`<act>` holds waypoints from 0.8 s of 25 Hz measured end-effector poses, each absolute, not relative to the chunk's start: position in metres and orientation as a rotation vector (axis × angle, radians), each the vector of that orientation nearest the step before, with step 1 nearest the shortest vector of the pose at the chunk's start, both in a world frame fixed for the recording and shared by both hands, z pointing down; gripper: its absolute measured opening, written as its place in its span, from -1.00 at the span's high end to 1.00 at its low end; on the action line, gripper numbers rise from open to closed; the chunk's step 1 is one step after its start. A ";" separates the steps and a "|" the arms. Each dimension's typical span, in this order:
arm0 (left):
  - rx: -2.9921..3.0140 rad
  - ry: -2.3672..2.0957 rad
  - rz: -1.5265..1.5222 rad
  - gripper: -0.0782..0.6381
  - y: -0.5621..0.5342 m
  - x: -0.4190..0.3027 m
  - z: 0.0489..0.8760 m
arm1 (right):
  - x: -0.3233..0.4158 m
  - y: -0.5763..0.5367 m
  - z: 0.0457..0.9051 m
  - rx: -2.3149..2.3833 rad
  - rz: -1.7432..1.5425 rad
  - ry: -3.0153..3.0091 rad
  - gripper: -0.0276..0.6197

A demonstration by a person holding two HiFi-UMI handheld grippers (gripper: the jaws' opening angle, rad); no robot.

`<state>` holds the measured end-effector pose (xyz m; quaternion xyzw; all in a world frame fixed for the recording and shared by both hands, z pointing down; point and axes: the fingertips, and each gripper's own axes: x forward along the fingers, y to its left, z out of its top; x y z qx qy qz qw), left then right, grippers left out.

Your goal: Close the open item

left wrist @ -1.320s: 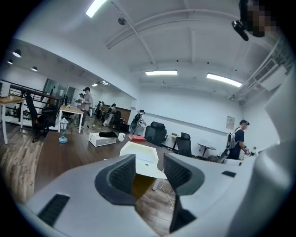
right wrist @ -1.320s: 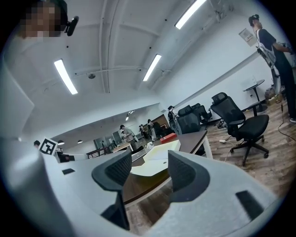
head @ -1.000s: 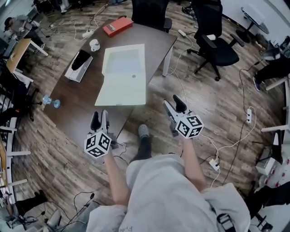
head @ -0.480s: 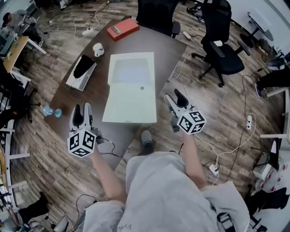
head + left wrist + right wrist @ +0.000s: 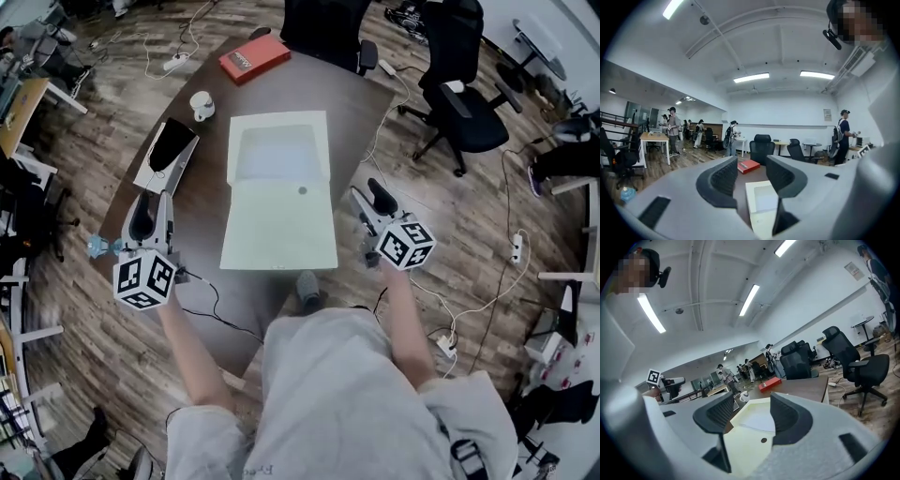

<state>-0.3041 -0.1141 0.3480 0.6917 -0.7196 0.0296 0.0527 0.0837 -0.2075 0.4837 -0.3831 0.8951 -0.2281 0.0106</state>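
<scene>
Folder [image 5: 279,192] lay open and flat at the middle of the table [image 5: 349,94]. Left gripper [image 5: 153,208] was held off its left side and right gripper [image 5: 367,197] off its right, both with jaws spread and empty.

No text, brand or number can be read. The red box [image 5: 254,57] on the worktop [image 5: 361,98], far ahead of the left claw [image 5: 151,201], bears white print on its lid that is too small to make out. The left cube [image 5: 145,279], behind that claw, and the right cube [image 5: 406,243], behind the right claw [image 5: 367,194], carry only black-and-white square markers, no letters. A wall sign [image 5: 827,115], above and to the right of the left claw's jaws, is blurred.
</scene>
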 end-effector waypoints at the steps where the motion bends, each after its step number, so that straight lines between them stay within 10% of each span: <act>1: 2.120 -2.165 0.098 0.27 -0.118 -0.303 0.354 | 0.080 -0.211 0.486 -1.185 -0.685 2.831 0.15; 20: 2.285 -1.500 0.715 0.27 -0.105 -0.305 0.603 | 0.070 -0.166 0.637 -0.859 -0.245 3.685 0.15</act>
